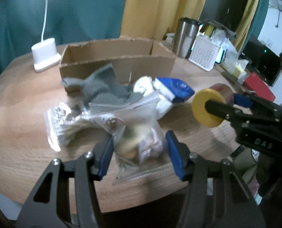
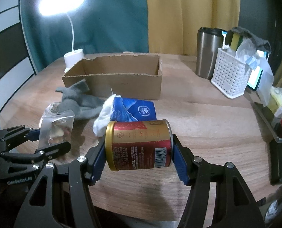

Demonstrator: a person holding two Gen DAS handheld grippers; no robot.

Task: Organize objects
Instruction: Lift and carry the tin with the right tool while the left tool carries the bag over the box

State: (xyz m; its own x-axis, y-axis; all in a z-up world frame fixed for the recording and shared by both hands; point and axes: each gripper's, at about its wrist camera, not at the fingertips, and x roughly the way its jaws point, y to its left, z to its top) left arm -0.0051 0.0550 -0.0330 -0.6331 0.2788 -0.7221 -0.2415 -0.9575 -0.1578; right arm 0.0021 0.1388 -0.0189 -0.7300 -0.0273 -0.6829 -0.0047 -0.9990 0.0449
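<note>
Right claw (image 2: 139, 148) gripping can (image 2: 139, 144), left claw (image 1: 139, 152) spread wide

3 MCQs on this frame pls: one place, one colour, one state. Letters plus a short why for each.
1. Where is the cardboard box relative to the blue tissue pack?
A. Behind it, farther from the cameras
B. On top of it
C. Inside the white basket

2. What colour is the end cap of the can as the left wrist view shows it?
A. Green
B. Yellow
C. White

3. What is the right claw doing?
A. Open over a sock
B. Hanging with nothing in it
C. Shut on the can, which lies sideways

Key: 1 A, the box stands beyond the pack on the table. 2 B, the round end facing that camera is yellow. 3 C, both blue pads press the can's ends. The left claw straddles a clear bag, jaws apart.
</note>
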